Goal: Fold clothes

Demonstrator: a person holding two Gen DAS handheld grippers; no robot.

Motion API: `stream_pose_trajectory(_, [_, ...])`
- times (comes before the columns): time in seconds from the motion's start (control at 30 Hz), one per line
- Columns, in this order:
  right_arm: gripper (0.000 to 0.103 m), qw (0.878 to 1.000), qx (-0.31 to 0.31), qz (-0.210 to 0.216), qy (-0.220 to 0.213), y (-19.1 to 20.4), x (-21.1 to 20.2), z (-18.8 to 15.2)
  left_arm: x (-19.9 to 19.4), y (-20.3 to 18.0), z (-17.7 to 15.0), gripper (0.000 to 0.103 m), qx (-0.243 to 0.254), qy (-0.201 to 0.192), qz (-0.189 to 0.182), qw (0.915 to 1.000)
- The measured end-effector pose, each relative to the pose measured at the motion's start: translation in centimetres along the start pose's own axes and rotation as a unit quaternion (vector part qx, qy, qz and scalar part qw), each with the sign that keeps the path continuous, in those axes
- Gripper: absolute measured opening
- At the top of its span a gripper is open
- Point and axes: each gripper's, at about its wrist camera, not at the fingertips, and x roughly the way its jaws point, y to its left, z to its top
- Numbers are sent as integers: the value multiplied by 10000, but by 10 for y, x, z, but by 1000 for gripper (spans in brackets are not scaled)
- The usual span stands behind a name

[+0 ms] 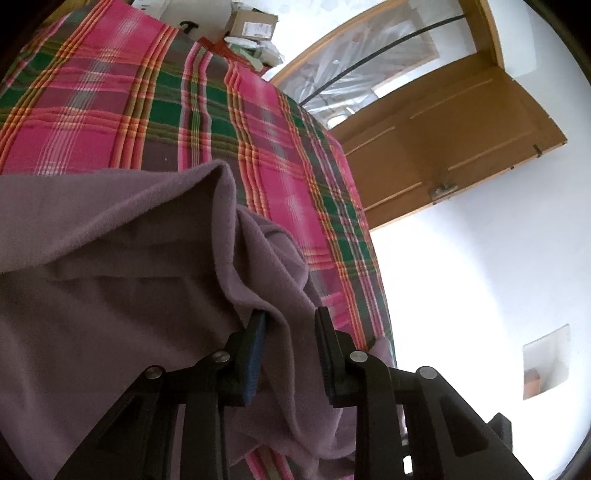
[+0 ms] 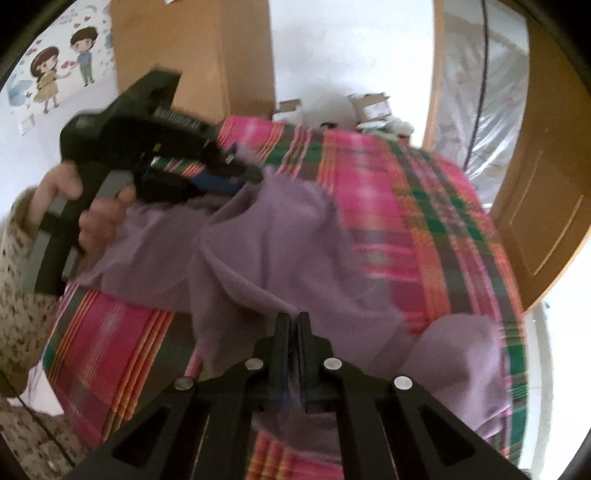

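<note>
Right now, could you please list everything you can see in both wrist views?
garment: one, mauve, on the bedspread, held by both grippers
bedspread: one, pink and green plaid, covering the bed
door: one, brown wood, open, beyond the bed
boxes: a few, cardboard, past the bed's far end
wall sticker: one, two cartoon figures, on the white wall
left gripper: black, jaws apart with a fold between
right gripper: black, shut on the garment
hand: one, holding the left gripper's handle
</note>
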Motion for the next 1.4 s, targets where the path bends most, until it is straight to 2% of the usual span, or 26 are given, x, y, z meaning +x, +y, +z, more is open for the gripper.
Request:
stream_pose_trajectory(0.2, [4,9982,-58,-490,-331,-23,-16,28,-1,-5,12,26,43,-124,-68,9999])
stream_pose_trajectory(0.23, [4,9976,-81,-568,-379,-27,-18,34,-1,-6,15,24,55,-146,-71,9999])
stream_pose_trajectory(0.27, [4,9969,-104,-647,-427,-31,-20,39,0,-7,17,16,67,-169,-73,9998])
stream_pose_trajectory(0.47, [4,9915,-172,-1123,-641,-62,-16,77,7,-9,31,16,95,-236,-63,9997])
stream_pose_trajectory(0.87, [4,9785,-597,-1915,-472,-99,43,144,26,-1,69,16,123,-314,92,9994])
stream_pose_trajectory(1.17, [4,9696,-695,-2318,-375,-119,94,182,39,12,95,16,65,-386,159,9991])
stream_pose_trajectory(1.23, [4,9643,-805,-2502,-335,-122,109,188,40,15,101,16,60,-413,194,9989])
stream_pose_trajectory(1.33, [4,9665,-602,-2487,-192,-132,129,199,41,19,108,16,56,-476,244,9986])
stream_pose_trajectory(1.4, [4,9633,-621,-2604,-196,-134,141,204,39,21,111,16,89,-558,304,9979])
